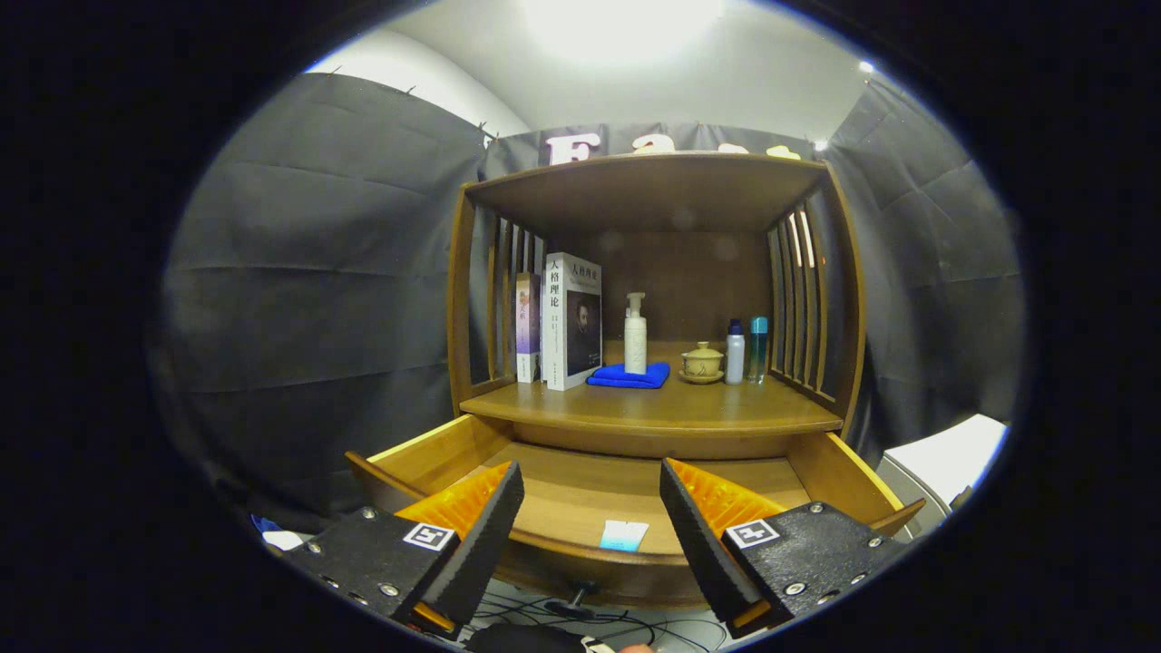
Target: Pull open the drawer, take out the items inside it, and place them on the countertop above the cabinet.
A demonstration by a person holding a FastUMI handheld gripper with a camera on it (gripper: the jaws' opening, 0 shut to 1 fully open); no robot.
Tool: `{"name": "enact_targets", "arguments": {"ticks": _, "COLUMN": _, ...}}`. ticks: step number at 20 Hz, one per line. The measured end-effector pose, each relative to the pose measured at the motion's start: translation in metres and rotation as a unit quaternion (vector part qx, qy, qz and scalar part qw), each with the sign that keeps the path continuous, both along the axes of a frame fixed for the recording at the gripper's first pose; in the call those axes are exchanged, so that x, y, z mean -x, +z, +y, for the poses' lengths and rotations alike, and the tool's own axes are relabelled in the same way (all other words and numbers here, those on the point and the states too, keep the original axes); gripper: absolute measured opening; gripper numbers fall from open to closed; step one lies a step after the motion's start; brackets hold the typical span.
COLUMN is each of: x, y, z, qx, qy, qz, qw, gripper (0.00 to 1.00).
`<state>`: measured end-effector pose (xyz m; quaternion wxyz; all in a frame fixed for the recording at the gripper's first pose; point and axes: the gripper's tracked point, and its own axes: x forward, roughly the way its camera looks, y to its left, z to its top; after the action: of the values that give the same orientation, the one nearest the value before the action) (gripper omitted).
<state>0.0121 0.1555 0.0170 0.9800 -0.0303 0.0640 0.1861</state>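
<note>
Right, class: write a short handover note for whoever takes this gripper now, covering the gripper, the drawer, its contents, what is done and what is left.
Gripper: open, holding nothing, fingers spread above the front of the drawer.
Drawer: already pulled open below the countertop.
Inside: one small pale packet, lying flat near the drawer's front wall, between the fingers.
Countertop: carries books, a pump bottle on a blue cloth, a lidded cup, two small bottles; bare wood at the front.
Left: grasp the packet, lift it out, set it on the countertop.

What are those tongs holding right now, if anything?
Nothing. The tongs are spread open with empty space between them, above the open drawer, where a small pale packet lies untouched.
</note>
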Motion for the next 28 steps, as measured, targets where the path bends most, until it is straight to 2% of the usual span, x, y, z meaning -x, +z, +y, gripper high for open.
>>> {"name": "enact_targets", "arguments": {"ticks": 4, "x": -0.039, "y": 0.014, "z": -0.001, "qx": 0.016, "qy": 0.000, "qz": 0.028, "qw": 0.999, "gripper": 0.93}}
{"name": "enact_targets", "arguments": {"ticks": 8, "x": -0.067, "y": -0.006, "z": 0.007, "qx": -0.005, "qy": 0.000, "qz": 0.131, "qw": 0.991, "gripper": 0.93}}
{"name": "enact_targets", "arguments": {"ticks": 11, "x": -0.083, "y": -0.031, "z": 0.006, "qx": 0.030, "qy": -0.001, "qz": 0.188, "qw": 0.982, "gripper": 0.93}}
{"name": "enact_targets", "arguments": {"ticks": 16, "x": -0.087, "y": -0.075, "z": 0.018, "qx": 0.054, "qy": 0.009, "qz": 0.285, "qw": 0.957, "gripper": 0.93}}
{"name": "enact_targets", "arguments": {"ticks": 21, "x": -0.072, "y": -0.119, "z": 0.015, "qx": 0.108, "qy": 0.030, "qz": 0.372, "qw": 0.921, "gripper": 0.94}}
{"name": "enact_targets", "arguments": {"ticks": 28, "x": -0.059, "y": -0.167, "z": -0.001, "qx": 0.145, "qy": 0.023, "qz": 0.464, "qw": 0.874, "gripper": 0.94}}
